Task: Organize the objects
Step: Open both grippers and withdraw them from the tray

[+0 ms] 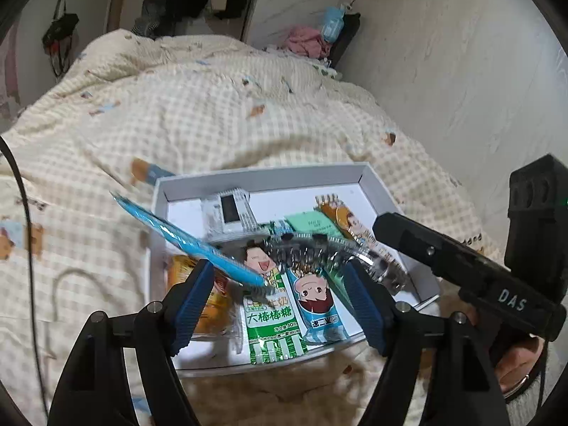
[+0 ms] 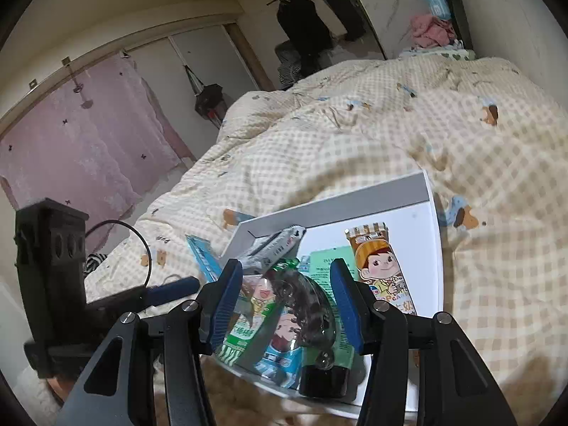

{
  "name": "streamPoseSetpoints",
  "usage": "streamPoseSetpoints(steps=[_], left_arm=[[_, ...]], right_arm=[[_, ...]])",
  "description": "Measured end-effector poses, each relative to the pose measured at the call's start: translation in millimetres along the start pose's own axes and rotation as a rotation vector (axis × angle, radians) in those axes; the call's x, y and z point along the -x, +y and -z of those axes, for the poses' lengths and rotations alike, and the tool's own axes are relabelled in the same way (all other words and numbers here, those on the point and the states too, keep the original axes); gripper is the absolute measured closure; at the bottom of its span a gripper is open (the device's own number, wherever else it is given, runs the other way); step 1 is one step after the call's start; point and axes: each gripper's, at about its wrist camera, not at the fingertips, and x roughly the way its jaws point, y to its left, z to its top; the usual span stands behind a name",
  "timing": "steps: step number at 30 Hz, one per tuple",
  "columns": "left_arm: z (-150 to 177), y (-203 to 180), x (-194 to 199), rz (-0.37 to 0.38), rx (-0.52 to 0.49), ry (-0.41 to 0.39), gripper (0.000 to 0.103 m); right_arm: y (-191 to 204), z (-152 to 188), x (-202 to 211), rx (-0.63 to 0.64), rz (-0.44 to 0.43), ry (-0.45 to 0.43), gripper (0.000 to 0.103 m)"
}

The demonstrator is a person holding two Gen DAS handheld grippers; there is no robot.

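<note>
The left gripper has its jaws apart and grips nothing; a blue toothbrush pack leans over the left rim of the white box, its tip between the pads. The right gripper also stands apart, above a clear pack of dark pieces. In the box on the checked quilt lie three cartoon candy sachets, one green packet and one white device.
</note>
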Motion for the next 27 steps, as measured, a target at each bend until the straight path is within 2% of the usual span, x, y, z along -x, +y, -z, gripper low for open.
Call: streamPoseSetpoints(steps=[5,8,11,12,15,18,20,22,24,27], left_arm=[[-9.3,-0.9,44.2,-0.066,-0.043,-0.074,0.023],[-12.1,-2.3,80.0,-0.111,-0.083,-0.138,0.021],[-9.9,-5.1,105.7,-0.150,-0.107,-0.176,0.018],[-8.0,-5.5,111.2,-0.158,-0.111,-0.178,0.018],[4.0,-7.5,124.6,-0.172,-0.133,-0.163,0.016],[23.7,-6.4,127.0,-0.152,-0.146,-0.152,0.003],[39.2,-0.6,124.3,-0.125,-0.134,-0.182,0.001],[50.4,6.1,113.4,-0.120,-0.105,-0.194,0.001],[53.8,12.0,92.0,-0.141,-0.076,-0.137,0.001],[53.9,15.7,65.6,-0.191,-0.065,-0.043,0.001]], right_arm=[[16.7,-11.8,30.9,0.061,-0.025,-0.058,0.049],[27.2,-17.0,55.3,0.109,-0.038,-0.096,0.035],[36.1,-17.7,78.6,0.163,-0.022,-0.131,0.035],[36.8,-17.1,84.3,0.170,-0.016,-0.137,0.035],[37.4,-13.3,101.5,0.177,0.000,-0.152,0.020],[37.9,-8.3,110.4,0.180,0.025,-0.139,0.019],[39.4,-0.1,114.9,0.181,0.047,-0.110,0.003],[39.3,12.8,118.1,0.187,0.030,-0.104,0.000],[34.9,23.8,114.2,0.182,0.014,-0.097,0.000],[28.1,36.5,95.1,0.182,0.045,-0.063,0.000]])
